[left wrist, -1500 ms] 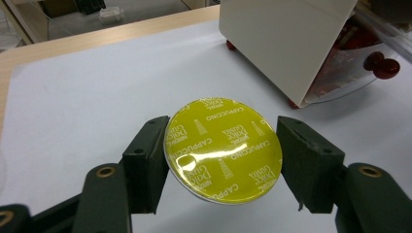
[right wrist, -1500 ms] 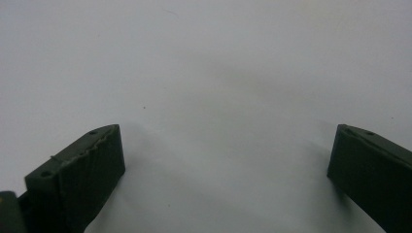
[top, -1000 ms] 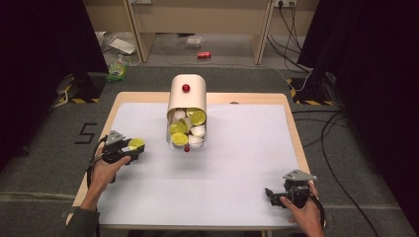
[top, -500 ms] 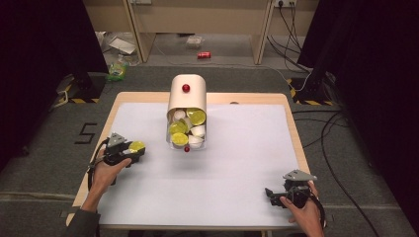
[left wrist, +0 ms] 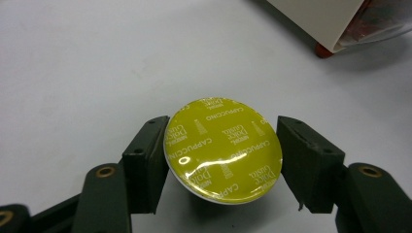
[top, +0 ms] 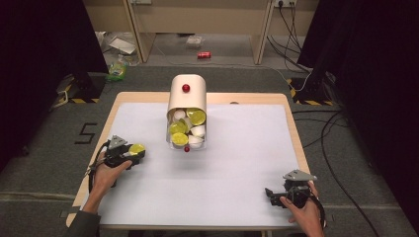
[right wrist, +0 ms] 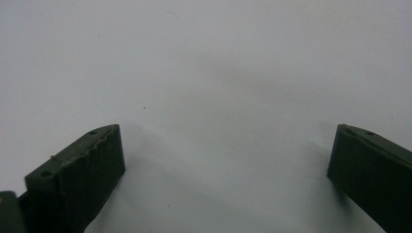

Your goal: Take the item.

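Observation:
A yellow foil-topped coffee capsule [left wrist: 223, 150] printed "Cappuccino" sits between the black jaws of my left gripper [left wrist: 221, 155], which is shut on its rim just above the white table cover. In the high view that gripper [top: 136, 149] and the capsule [top: 137, 147] are at the table's left side. To the left of them stands a cream tipped-over container [top: 187, 96], open toward me and filled with several yellow and white capsules [top: 188, 128]. My right gripper [top: 269, 192] rests at the near right, and its jaws [right wrist: 226, 160] are open over bare cover.
A white cover [top: 237, 163] spans the wooden table. The container carries a red knob [top: 186, 88] on top and a small red foot [top: 187, 149] at its mouth. Its corner [left wrist: 316, 19] shows in the left gripper view. Dark floor, cables and litter surround the table.
My left gripper has drifted slightly toward the table's near edge with the yellow capsule still in it. The right gripper has stayed put.

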A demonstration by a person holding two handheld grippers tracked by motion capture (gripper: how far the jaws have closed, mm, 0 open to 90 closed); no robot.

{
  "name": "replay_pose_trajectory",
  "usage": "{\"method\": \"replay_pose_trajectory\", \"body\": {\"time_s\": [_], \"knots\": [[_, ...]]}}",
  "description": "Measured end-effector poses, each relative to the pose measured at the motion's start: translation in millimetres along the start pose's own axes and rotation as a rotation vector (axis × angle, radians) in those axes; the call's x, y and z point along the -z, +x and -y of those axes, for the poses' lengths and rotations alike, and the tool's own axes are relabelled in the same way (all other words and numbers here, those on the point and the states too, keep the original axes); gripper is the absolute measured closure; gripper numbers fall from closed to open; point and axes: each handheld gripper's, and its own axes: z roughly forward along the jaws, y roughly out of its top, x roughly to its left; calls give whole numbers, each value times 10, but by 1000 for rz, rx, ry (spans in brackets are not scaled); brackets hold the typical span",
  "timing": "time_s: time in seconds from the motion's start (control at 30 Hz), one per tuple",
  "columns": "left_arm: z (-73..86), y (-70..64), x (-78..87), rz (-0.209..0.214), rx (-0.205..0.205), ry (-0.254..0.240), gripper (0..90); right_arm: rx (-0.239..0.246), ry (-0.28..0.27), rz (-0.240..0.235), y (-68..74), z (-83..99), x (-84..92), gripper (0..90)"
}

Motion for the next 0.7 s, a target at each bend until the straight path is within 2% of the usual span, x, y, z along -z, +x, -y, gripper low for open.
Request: {"method": "replay_pose_trajectory", "body": {"time_s": [0.2,0.33,0.7], "knots": [[1,4,1,3,6,3,377,0,0,0,0,0,0,3],[2,14,-1,8,18,4,326,0,0,0,0,0,0,3],[-59,-3,103,4,37,-65,228,0,0,0,0,0,0,3]]}}
